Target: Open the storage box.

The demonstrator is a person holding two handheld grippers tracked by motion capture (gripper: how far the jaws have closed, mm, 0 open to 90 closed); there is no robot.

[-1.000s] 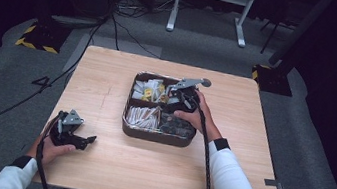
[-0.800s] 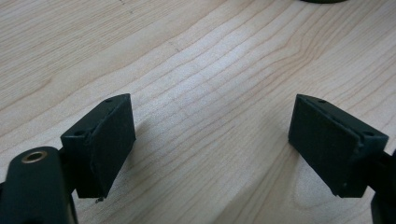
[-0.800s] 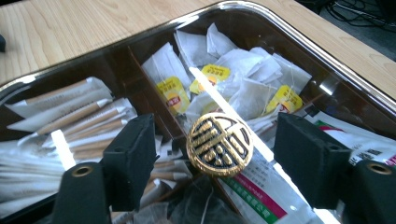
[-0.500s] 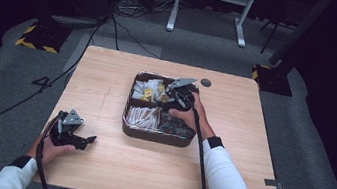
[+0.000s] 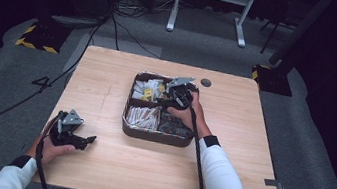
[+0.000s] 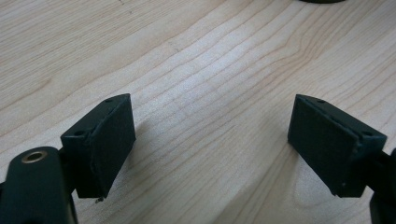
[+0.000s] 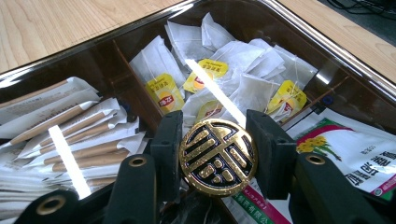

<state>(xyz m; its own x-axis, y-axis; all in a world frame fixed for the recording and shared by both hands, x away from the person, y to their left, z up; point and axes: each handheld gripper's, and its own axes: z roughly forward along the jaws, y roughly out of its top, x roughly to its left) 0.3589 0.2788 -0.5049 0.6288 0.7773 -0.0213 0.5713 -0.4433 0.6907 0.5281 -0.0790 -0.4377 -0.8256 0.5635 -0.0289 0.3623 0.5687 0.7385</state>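
Note:
A dark tray (image 5: pixel 155 138) with compartments sits mid-table. My right gripper (image 5: pixel 175 95) reaches down into its far half. In the right gripper view a round gold-and-black medallion (image 7: pixel 218 156) stands upright at the tray's middle. The right gripper (image 7: pixel 215 140) has just been closing, and its pads now touch the medallion on both sides. Tea bags with yellow tags (image 7: pixel 233 79) lie behind it. Wrapped paper sticks (image 7: pixel 70 135) are to its left and printed sachets (image 7: pixel 355 154) to its right. My left gripper (image 5: pixel 87 142) rests open on the bare wood at the front left, and nothing lies between its pads (image 6: pixel 112 140).
A small dark round disc (image 5: pixel 205 83) sits in the tabletop beyond the tray. Bare wood lies left, right and in front of the tray. Cables trail from both grippers toward the table's near edge. Dark carpet and a metal stand (image 5: pixel 209 9) lie beyond the table.
The right gripper has shifted slightly left over the tray and its jaws have narrowed. The left hand has stayed where it was.

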